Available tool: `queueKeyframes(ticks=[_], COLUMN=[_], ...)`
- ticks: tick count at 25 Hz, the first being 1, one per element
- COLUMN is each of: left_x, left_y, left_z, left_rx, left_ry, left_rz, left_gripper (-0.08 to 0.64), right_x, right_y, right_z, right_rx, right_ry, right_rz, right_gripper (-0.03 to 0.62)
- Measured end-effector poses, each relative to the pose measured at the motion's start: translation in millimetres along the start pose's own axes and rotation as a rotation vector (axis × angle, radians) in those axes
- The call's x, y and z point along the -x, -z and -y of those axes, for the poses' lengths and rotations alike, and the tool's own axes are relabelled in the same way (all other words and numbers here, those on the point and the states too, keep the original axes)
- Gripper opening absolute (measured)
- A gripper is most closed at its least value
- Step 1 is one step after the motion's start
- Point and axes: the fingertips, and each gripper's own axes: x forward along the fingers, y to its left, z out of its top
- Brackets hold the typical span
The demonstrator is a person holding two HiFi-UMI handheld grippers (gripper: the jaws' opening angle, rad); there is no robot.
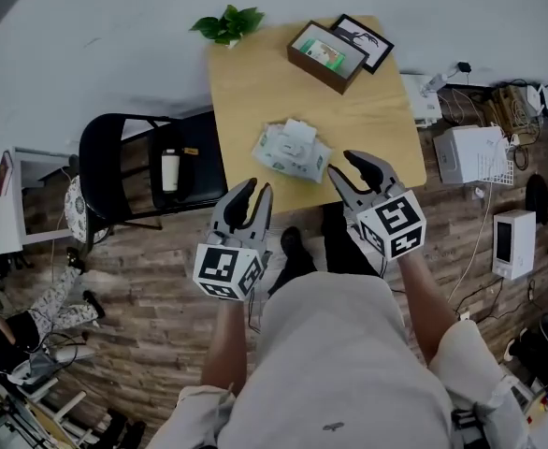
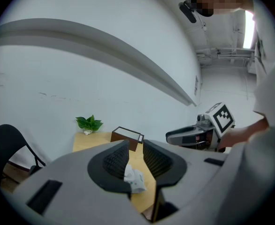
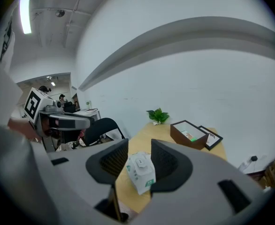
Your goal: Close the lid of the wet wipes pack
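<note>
Wet wipes pack [image 1: 293, 153] lies on tabletop [image 1: 255, 73], long axis 10-to-4 o'clock, lid raised; left gripper [image 1: 258, 187] and right gripper [image 1: 341, 164] gape empty.

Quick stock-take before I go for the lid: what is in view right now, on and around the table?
table: one, light wood, ahead of the person
wet wipes pack: one, white and green, table's near side, top flap looks raised
plant: one, green, far left corner
box: one, dark brown, far side
picture frame: one, black, behind the box
chair: one, black, left of the table
bottle: one, white, on the chair seat
white units: two, on the floor to the right
left gripper: one, grey, jaws apart, empty
right gripper: one, grey, jaws apart, empty
</note>
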Motion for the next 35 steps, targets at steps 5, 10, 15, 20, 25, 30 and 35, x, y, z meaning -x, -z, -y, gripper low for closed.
queueKeyframes(ticks=[5,10,15,20,25,30,35], left_x=[-16,-27,-40,-52,-60,-68,-74], left_y=[-1,1,10,17,22,32,38], left_z=[-5,-9,-11,-12,-13,-15,-18], left_rx=[0.016,0.04,0.072,0.088,0.094,0.115,0.136], left_ry=[-0.066,-0.148,-0.215,-0.271,-0.32,-0.361,-0.383], left_rz=[-0.003,-0.016,-0.031,-0.044,-0.055,-0.072,-0.072], left_gripper=[0.074,0.074,0.074,0.074,0.074,0.074,0.074], right_x=[-29,-57,-83,-106,-129,-149,-166], right_y=[12,26,44,62,86,107,120], right_z=[21,42,62,74,82,88,90], right_rx=[0.019,0.057,0.08,0.082,0.095,0.063,0.037], right_ry=[-0.068,-0.144,-0.209,-0.267,-0.3,-0.328,-0.339], right_rz=[-0.055,-0.109,-0.162,-0.204,-0.253,-0.295,-0.32], right_gripper=[0.142,0.149,0.152,0.153,0.156,0.156,0.156])
